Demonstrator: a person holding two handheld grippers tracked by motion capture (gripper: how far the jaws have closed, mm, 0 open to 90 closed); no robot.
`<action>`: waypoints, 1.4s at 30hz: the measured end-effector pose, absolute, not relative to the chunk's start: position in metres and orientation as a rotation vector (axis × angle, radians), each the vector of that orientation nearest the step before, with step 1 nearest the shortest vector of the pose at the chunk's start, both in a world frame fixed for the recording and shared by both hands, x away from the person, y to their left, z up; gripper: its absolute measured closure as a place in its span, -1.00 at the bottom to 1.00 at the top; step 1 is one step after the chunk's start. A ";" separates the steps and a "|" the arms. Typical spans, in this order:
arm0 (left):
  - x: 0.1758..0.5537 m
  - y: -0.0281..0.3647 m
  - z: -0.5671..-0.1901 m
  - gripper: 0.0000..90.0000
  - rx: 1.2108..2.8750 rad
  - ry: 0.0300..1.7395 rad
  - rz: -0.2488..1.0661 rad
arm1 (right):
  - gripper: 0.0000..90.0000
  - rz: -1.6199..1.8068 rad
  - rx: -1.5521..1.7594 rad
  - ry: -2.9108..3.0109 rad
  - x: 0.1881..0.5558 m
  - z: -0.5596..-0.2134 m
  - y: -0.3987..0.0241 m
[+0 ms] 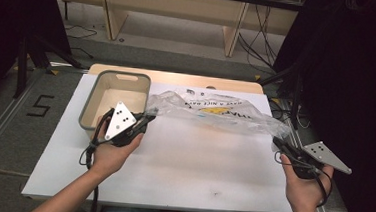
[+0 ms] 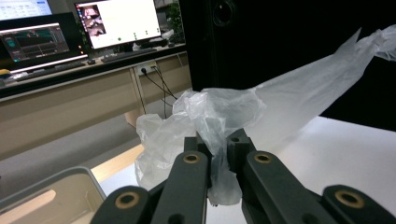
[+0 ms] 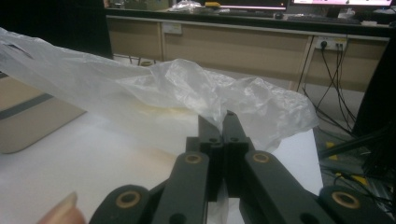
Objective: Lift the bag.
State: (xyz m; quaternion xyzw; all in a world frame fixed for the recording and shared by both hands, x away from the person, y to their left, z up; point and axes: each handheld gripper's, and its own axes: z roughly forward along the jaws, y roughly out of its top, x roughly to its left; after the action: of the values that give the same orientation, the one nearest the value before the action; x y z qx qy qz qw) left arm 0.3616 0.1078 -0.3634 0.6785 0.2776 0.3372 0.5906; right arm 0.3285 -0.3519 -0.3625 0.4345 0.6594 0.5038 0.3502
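Note:
A clear plastic bag (image 1: pixel 215 113) with yellow print hangs stretched across the back half of the white table top (image 1: pixel 181 170). My left gripper (image 1: pixel 149 117) is shut on the bag's bunched left end, beside the grey bin. In the left gripper view the crumpled film (image 2: pixel 219 112) is pinched between the jaws of the left gripper (image 2: pixel 217 143) and runs up to the right. My right gripper (image 1: pixel 277 142) is shut on the bag's right end near the table's right edge. The right gripper view has the right gripper (image 3: pixel 222 122) shut tight on a fold of the bag (image 3: pixel 163 88).
An empty grey bin (image 1: pixel 89 104) stands at the back left of the table, right beside the left gripper; its rim (image 2: pixel 56 179) appears low in the left gripper view. Wooden desks, cables and dark curtains lie beyond the table. A thumb tip (image 3: pixel 58 210) is at the lower left.

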 end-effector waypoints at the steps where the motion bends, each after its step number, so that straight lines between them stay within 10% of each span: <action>1: 0.361 0.108 -0.361 0.96 1.568 0.647 0.785 | 1.00 1.307 1.123 1.703 0.328 -0.362 -0.352; 42: 0.362 0.114 -0.335 0.96 1.467 0.635 0.827 | 1.00 1.380 1.059 1.612 0.331 -0.331 -0.346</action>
State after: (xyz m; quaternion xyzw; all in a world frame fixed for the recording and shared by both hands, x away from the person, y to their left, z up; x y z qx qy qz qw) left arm 0.3617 0.1138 -0.3350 0.6386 0.2763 0.3597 0.6216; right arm 0.3310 -0.3463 -0.3308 0.4138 0.6299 0.5394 0.3755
